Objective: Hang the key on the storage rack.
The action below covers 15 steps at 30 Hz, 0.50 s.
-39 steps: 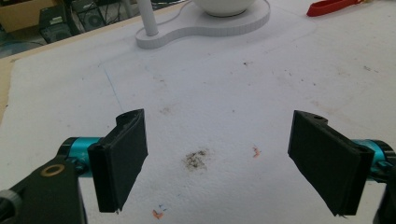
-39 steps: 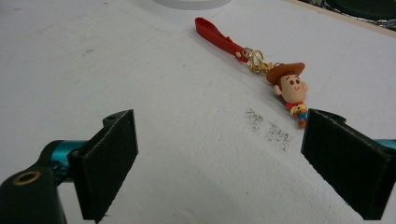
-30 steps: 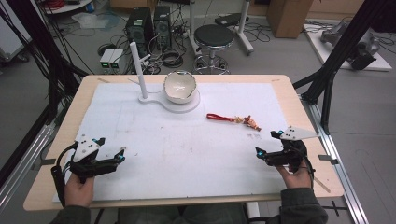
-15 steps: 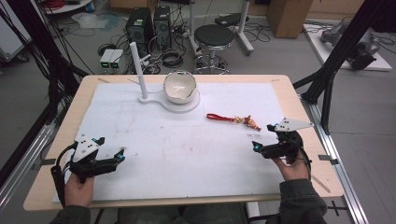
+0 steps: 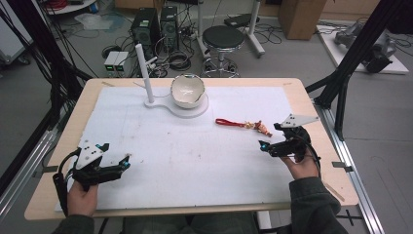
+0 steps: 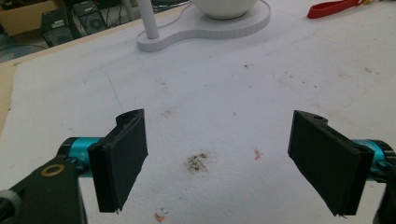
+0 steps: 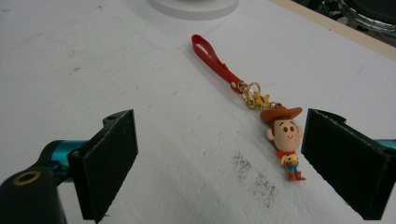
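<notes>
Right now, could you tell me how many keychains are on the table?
1: the keychain lies right of the bowl stand, just ahead of the right gripper, with its figure near that gripper's open fingers.

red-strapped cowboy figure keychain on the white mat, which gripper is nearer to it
Right. The right gripper sits open just short of the red-strapped cowboy figure keychain; the left gripper is open far across the white mat.

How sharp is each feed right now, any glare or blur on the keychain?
Right gripper view: keychain crisp, soft shadow, no glare. Left gripper view: mat stains sharp, evenly lit. High view: softer; keychain small, its figure's detail lost.
</notes>
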### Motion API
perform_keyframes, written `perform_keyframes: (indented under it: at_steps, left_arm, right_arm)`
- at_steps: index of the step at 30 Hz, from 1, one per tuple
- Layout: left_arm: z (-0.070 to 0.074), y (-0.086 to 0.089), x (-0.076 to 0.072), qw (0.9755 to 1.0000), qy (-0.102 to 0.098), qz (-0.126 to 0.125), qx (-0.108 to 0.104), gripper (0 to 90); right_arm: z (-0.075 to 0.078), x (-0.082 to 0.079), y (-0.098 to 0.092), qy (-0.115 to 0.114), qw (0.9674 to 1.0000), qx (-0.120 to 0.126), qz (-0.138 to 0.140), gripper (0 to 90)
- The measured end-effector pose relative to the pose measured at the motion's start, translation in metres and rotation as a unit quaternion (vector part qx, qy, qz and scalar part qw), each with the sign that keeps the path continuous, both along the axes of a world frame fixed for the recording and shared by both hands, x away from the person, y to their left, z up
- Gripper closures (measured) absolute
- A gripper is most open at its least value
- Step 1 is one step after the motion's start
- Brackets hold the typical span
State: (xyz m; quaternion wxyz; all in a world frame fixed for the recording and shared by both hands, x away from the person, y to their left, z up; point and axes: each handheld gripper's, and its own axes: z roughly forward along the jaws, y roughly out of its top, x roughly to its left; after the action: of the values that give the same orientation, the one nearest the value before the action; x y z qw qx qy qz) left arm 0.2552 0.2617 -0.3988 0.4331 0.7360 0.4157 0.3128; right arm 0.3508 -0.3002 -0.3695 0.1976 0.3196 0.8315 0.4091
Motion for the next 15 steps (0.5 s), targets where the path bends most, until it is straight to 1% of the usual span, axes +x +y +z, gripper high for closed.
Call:
perform_keyframes:
  at_steps: [2, 4, 5, 7, 9, 10, 11, 13, 14, 15]
  left_arm:
    - [0.000, 0.000, 0.000, 1.0000, 0.000, 0.000, -0.001, 20.1]
    - [0.000, 0.000, 0.000, 1.0000, 0.001, 0.000, 0.000, 20.1]
    - [0.000, 0.000, 0.000, 1.0000, 0.001, -0.001, 0.000, 20.1]
    - [0.000, 0.000, 0.000, 1.0000, 0.001, 0.000, -0.001, 20.1]
    - [0.000, 0.000, 0.000, 1.0000, 0.001, -0.001, 0.000, 20.1]
    - [0.000, 0.000, 0.000, 1.0000, 0.001, -0.001, 0.001, 20.1]
    - [0.000, 0.000, 0.000, 1.0000, 0.001, -0.002, 0.001, 20.1]
    - [0.000, 0.000, 0.000, 1.0000, 0.000, -0.001, 0.000, 20.1]
    - [0.000, 0.000, 0.000, 1.0000, 0.000, -0.001, -0.001, 20.1]
    - [0.000, 0.000, 0.001, 1.0000, 0.001, 0.000, 0.000, 20.1]
  right_arm:
    - [0.000, 0.001, 0.000, 0.000, 1.0000, -0.002, 0.001, 10.0]
    - [0.001, 0.008, 0.002, 0.009, 1.0000, -0.002, 0.001, 10.0]
    - [0.001, 0.008, 0.002, 0.009, 1.0000, -0.002, 0.001, 10.0]
    - [0.002, 0.013, 0.005, 0.007, 0.9999, -0.009, 0.003, 10.0]
    - [0.004, 0.018, 0.007, 0.008, 0.9999, -0.011, 0.004, 10.0]
    - [0.004, 0.018, 0.007, 0.008, 0.9999, -0.011, 0.004, 10.0]
    - [0.005, 0.023, 0.010, 0.013, 0.9998, -0.014, 0.005, 10.0]
    - [0.005, 0.029, 0.012, 0.017, 0.9996, -0.019, 0.006, 10.0]
    - [0.005, 0.029, 0.012, 0.017, 0.9996, -0.019, 0.006, 10.0]
    - [0.006, 0.034, 0.015, 0.019, 0.9995, -0.026, 0.008, 10.1]
